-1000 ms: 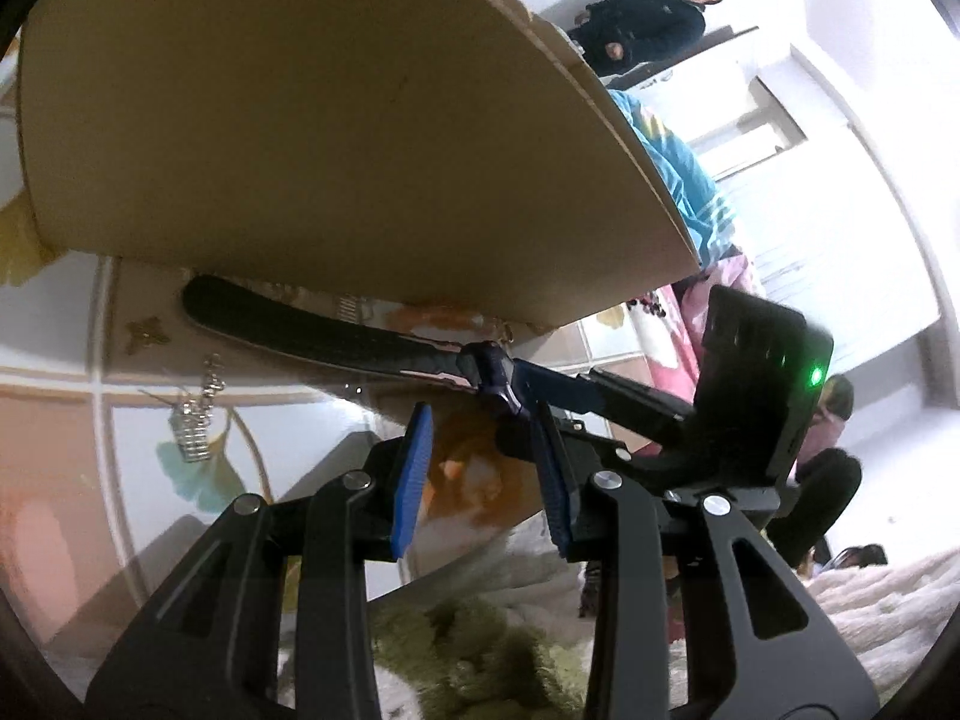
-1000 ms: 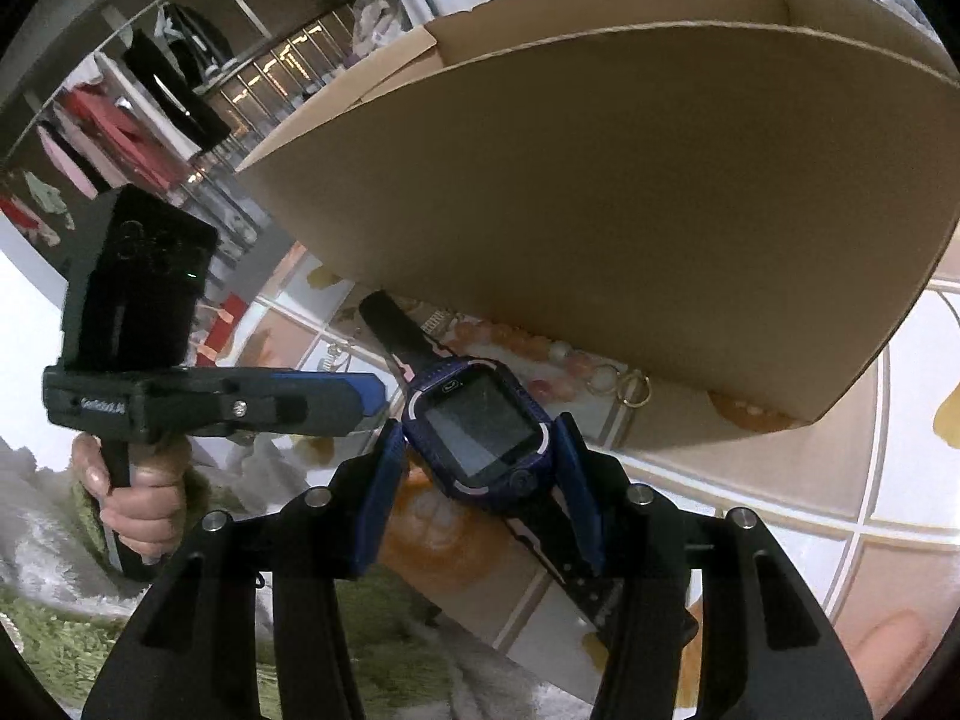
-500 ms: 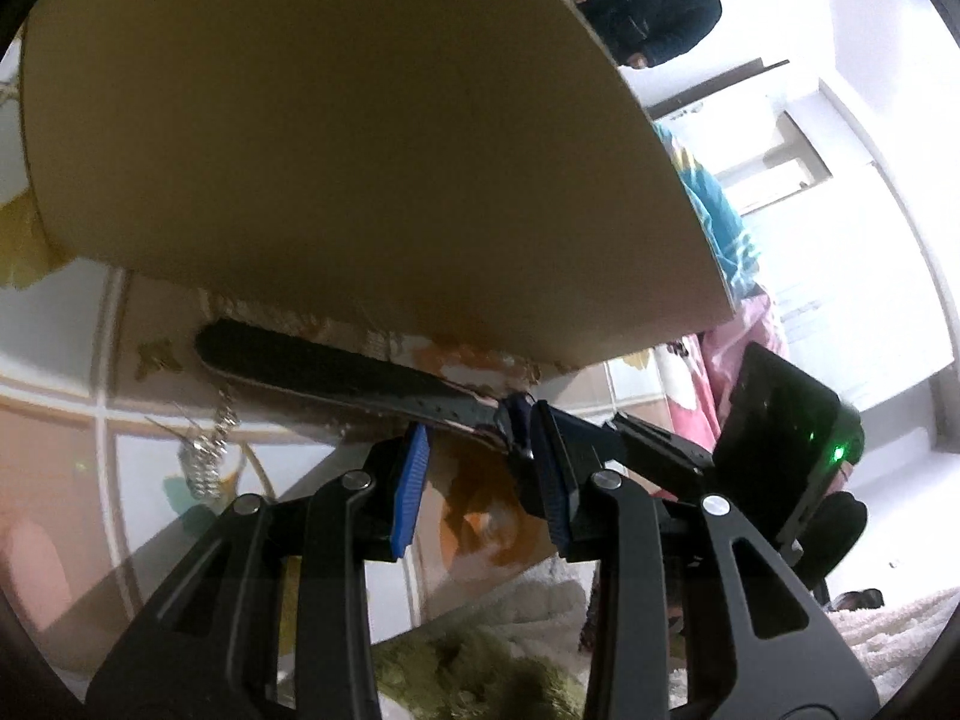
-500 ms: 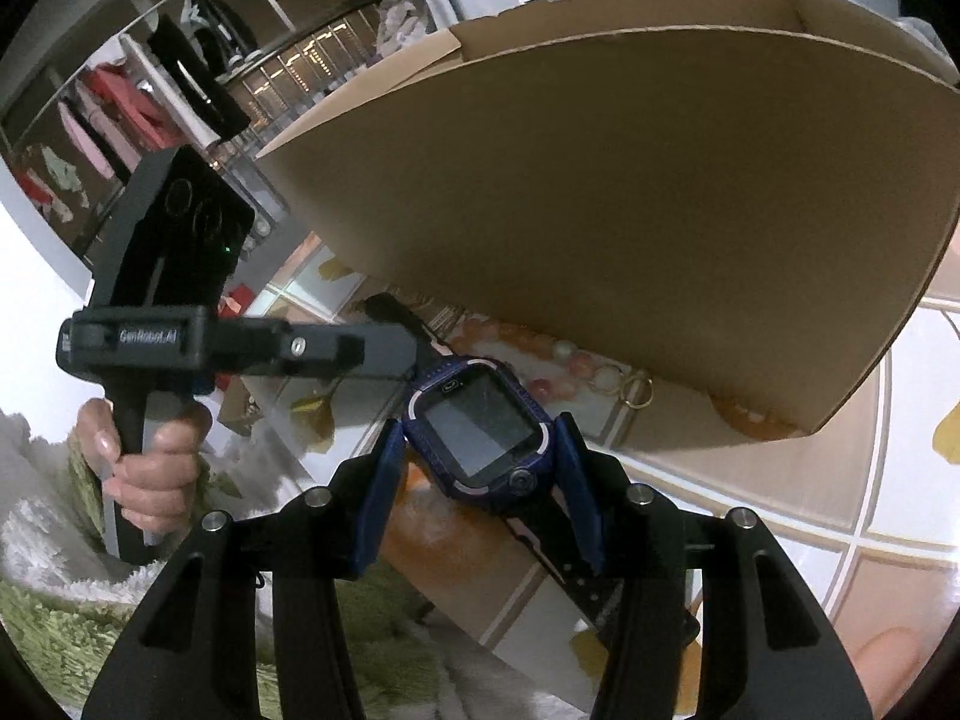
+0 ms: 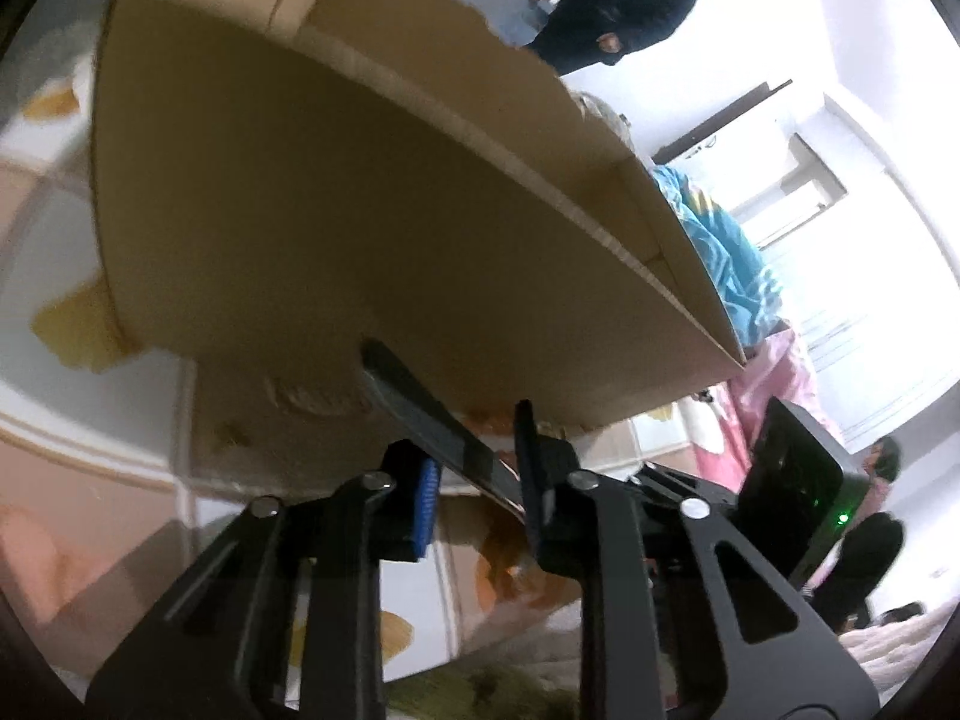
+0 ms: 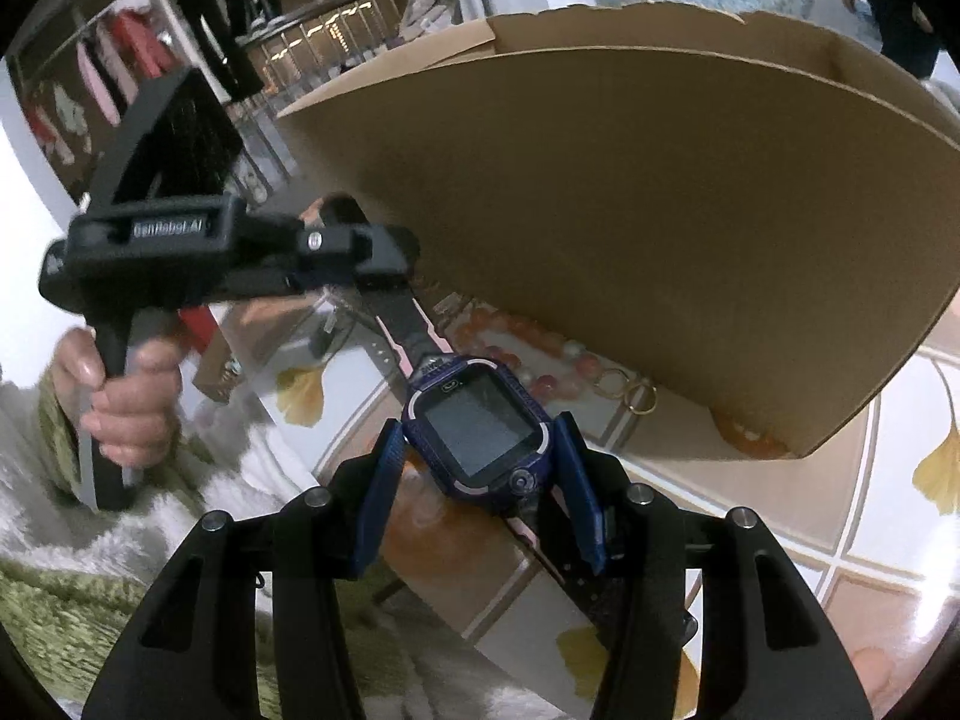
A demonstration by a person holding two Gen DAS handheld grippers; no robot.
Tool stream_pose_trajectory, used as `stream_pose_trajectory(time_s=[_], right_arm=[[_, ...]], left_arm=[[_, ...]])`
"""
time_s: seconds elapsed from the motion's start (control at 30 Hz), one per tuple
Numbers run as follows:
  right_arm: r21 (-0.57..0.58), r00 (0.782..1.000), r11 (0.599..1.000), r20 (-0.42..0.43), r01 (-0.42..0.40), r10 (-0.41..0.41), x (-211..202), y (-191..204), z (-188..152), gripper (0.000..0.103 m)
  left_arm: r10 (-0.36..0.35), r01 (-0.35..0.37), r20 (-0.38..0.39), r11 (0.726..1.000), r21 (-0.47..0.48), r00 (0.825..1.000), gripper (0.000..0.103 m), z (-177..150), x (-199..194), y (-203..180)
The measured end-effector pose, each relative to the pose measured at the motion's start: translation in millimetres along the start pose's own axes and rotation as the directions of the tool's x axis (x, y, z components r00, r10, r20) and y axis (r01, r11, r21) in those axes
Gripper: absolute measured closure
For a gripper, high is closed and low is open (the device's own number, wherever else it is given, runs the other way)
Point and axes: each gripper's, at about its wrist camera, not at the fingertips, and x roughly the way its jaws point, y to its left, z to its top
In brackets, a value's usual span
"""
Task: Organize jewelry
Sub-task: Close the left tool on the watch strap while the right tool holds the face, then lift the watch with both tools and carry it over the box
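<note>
Presently the right gripper [image 6: 477,483] is clamping the blue smartwatch [image 6: 477,435] above the table [image 6: 780,516]; the left gripper [image 5: 474,495], jaws just closing, is pinching its strap [image 5: 432,423]. Nothing visibly boxed yet; bead bracelet [image 6: 528,354] is still lying beside the cardboard box [image 6: 660,210].

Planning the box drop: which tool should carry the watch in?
Right. The right tool clamps the blue square smartwatch by its case; the left tool only pinches its black strap.

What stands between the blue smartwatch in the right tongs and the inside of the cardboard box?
The brown cardboard box's near wall rises directly behind the blue square-faced smartwatch, which the right tongs grip by its case. The left tongs pinch its black strap beside that wall. Nothing else visible intervenes.
</note>
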Motion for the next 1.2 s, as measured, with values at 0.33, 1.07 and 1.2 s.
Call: stream_pose_trajectory(time_s=[0.33,1.07,1.2], right_arm=[[-0.003,0.999,0.999,-0.016,0.032,-0.033,-0.8,-2.3,-0.3,0.053],[0.326,0.979,0.927,0.03,0.183,-0.204,-66.4,-22.1,-27.6,0.05],[0.441,0.969,0.874,0.036,0.205,-0.246,-87.5,-37.9,-48.6,0.05]], left_arm=[[0.236,-0.252,0.087,0.896,0.366,0.968,0.101,-15.2,-8.0,-54.8],[0.407,-0.442,0.215,0.623,0.646,0.888,0.101,-57.5,9.8,-67.5],[0.413,-0.444,0.213,0.616,0.651,0.886,0.101,-59.6,10.2,-65.9]])
